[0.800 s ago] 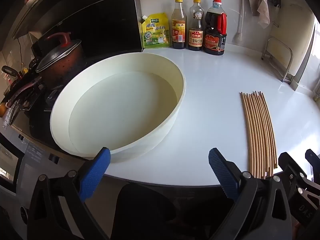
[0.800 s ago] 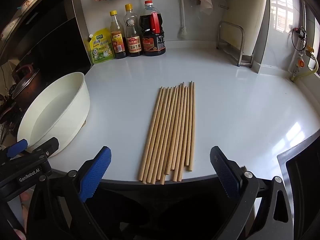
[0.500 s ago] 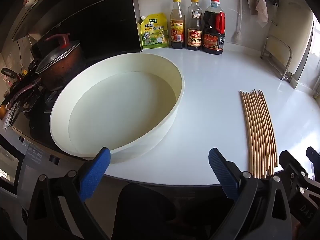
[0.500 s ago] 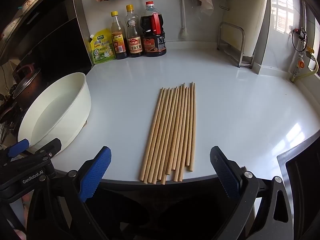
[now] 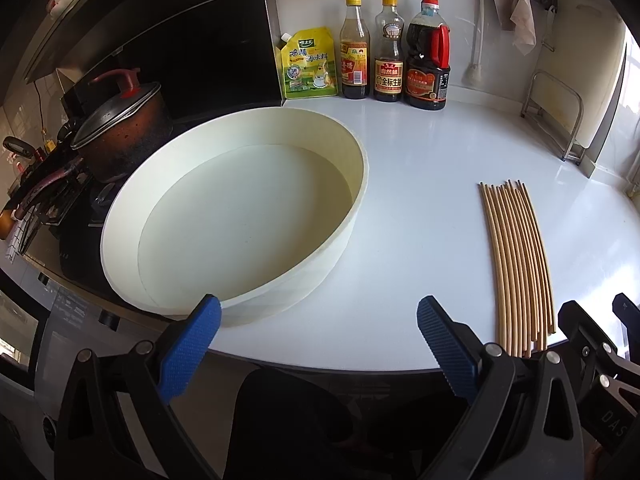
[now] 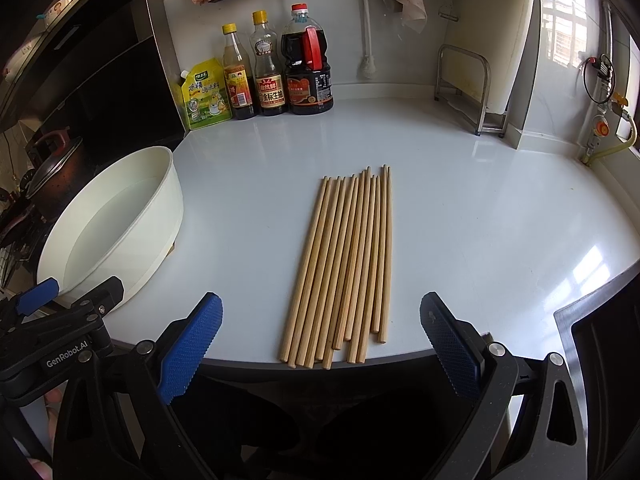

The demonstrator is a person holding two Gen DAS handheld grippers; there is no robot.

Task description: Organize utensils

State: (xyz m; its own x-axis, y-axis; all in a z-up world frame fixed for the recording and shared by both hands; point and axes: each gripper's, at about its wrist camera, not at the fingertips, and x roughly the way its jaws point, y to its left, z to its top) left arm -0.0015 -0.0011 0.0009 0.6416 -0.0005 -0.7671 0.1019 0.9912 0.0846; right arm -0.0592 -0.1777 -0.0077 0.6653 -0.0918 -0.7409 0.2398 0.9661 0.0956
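Chopsticks (image 6: 340, 264) nearer than before, both tongs (image 5: 318, 336) (image 6: 320, 334) agape, pot (image 5: 120, 128) clear only leftward

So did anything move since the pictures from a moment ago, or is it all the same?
Almost nothing changed. Both cameras drifted only a tiny bit. The left gripper and right gripper are open and empty as before; nothing was grabbed or let go. The chopsticks lie in the same row on the counter, and the white basin stays beside them, untouched.
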